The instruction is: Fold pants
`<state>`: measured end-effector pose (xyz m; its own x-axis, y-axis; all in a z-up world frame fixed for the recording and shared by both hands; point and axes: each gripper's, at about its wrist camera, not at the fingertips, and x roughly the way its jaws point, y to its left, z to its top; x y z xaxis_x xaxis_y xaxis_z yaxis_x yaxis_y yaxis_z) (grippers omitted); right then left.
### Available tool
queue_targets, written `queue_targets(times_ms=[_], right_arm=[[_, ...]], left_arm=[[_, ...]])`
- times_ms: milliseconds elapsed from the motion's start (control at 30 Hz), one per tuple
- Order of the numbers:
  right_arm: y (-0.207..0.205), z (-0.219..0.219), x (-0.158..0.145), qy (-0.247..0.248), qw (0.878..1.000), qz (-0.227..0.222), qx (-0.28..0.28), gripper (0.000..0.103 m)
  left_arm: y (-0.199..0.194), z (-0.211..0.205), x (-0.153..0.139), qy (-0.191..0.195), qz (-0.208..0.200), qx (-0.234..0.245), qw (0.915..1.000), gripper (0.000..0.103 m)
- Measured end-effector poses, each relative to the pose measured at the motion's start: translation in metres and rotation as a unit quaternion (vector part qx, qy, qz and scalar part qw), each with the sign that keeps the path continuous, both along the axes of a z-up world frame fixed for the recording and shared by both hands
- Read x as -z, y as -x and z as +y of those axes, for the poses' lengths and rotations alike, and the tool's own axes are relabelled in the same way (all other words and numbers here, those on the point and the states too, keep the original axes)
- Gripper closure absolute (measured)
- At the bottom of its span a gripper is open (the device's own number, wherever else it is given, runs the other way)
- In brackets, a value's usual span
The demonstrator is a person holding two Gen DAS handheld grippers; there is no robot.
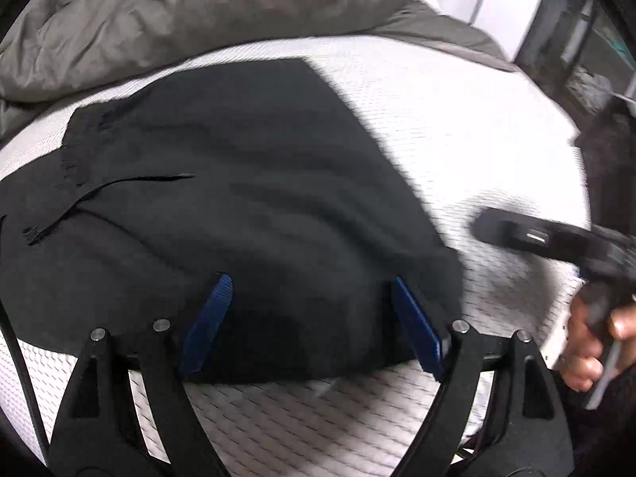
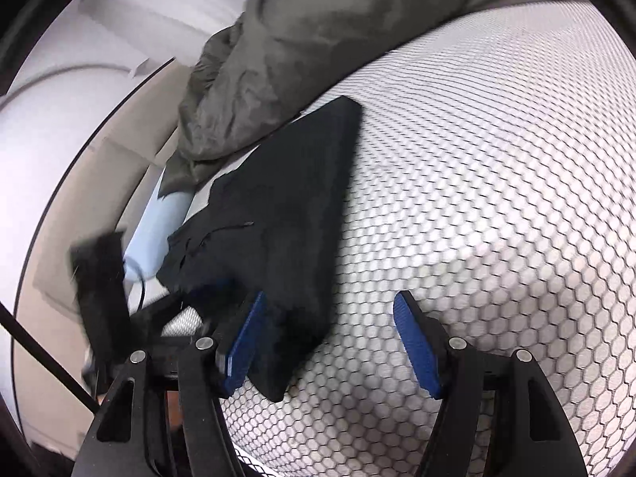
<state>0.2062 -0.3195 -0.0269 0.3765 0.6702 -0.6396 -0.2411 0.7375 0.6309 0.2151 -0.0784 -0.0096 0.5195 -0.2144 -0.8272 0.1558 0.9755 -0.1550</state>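
The black pants (image 1: 246, 198) lie folded into a compact pile on the white honeycomb mattress (image 1: 457, 131), with a drawstring (image 1: 131, 183) showing at the left. My left gripper (image 1: 310, 286) hovers over their near edge, blue pads wide apart, nothing pinched. In the right wrist view the pants (image 2: 294, 206) run away from me. Their near corner lies between the fingers of my right gripper (image 2: 330, 300), against the left pad (image 2: 246, 334). The right pad is over bare mattress (image 2: 497, 198), so the jaws stand open. The left gripper's body (image 2: 99, 278) is a blur at the left.
A crumpled grey duvet (image 1: 190, 20) is heaped along the far side of the bed, just behind the pants (image 2: 302, 51). A hand (image 1: 588, 349) holds the right tool at the right edge. The bed's left edge drops to a pale floor (image 2: 79, 127).
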Motion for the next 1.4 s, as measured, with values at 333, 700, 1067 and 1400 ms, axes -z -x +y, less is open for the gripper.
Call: queue_targets(times_ms=[333, 700, 1067, 1400], right_arm=[[0.014, -0.02, 0.0, -0.013, 1.0, -0.004, 0.017, 0.043], [-0.043, 0.04, 0.02, -0.024, 0.999, 0.025, -0.005, 0.099], [-0.072, 0.04, 0.011, -0.035, 0.998, 0.03, 0.043, 0.093], [0.013, 0.014, 0.007, -0.03, 0.999, -0.002, 0.019, 0.064]], left_arm=[[0.014, -0.066, 0.012, -0.068, -0.023, 0.086, 0.9937, 0.077], [0.029, -0.058, 0.018, -0.057, -0.039, 0.106, 0.9919, 0.099], [0.041, -0.038, 0.016, -0.016, -0.014, 0.132, 0.9911, 0.103], [-0.009, 0.004, -0.032, 0.068, -0.052, 0.038, 0.9956, 0.052]])
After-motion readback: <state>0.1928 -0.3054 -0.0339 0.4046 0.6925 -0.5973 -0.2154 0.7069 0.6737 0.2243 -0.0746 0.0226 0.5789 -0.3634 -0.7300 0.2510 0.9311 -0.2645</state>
